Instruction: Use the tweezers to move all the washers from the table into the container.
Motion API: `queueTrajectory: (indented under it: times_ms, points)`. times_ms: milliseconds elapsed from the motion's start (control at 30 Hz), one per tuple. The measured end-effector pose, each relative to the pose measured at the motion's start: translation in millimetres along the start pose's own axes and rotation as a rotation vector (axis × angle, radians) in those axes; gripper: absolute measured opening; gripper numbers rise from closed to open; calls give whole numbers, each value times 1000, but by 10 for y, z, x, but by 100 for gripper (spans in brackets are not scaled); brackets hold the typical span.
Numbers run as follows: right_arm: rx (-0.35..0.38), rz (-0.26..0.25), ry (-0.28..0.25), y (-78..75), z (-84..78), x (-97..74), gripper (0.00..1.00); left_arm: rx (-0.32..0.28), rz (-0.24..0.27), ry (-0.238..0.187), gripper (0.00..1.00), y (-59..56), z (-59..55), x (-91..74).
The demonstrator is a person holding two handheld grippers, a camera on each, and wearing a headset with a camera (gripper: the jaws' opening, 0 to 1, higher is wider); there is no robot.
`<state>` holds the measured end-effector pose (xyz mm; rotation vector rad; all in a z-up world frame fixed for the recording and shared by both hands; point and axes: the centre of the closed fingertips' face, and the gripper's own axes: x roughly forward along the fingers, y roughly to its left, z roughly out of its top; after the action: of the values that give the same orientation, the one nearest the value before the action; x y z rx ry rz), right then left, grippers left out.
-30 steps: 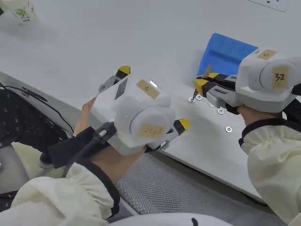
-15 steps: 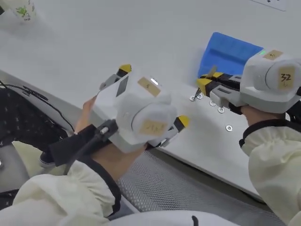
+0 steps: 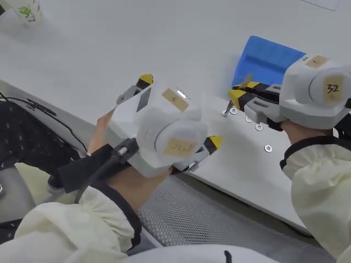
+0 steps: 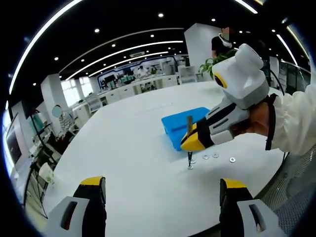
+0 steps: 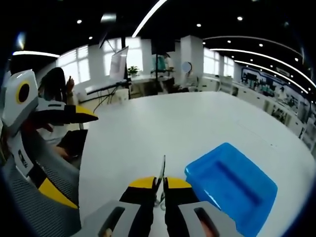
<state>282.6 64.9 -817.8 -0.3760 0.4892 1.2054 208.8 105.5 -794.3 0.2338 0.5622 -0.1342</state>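
The right gripper [image 3: 241, 92] has its yellow-tipped jaws pressed close together on the tweezers [image 3: 226, 109]. The tweezers point down at the white table [image 3: 164, 44], and their tips meet it at one washer [image 4: 190, 168]. More washers [image 3: 268, 148] lie loose just beside that spot, in a short scatter toward the table's near edge. In the head view the right gripper's body covers part of that scatter. The blue container [image 3: 269, 60] sits on the table just behind the tweezers, and the washers in view all lie outside it. In the right gripper view that gripper's own jaws hide the tweezers' tips.

The left gripper [image 3: 179, 111] hovers over the table's near edge, well apart from the washers. Its jaws are spread wide with nothing between them.

Farther off, a paper cup [image 3: 26, 10] with a green print stands at the far left of the table. A black cable [image 3: 33, 107] runs below the edge, and a grey mesh surface [image 3: 219, 219] lies beneath the person's sleeves [image 3: 323, 197].
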Motion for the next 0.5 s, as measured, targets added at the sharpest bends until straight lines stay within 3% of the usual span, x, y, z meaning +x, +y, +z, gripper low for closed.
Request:
queueTrajectory:
  times_ms: [233,500]
  points:
    - [-72,8,1,46,-18,3,2,-7,-7,-4,99,-12,8,6]
    - [-2,7,8,23,-17,4,1,-13,-11,-14,99,-18,26,1]
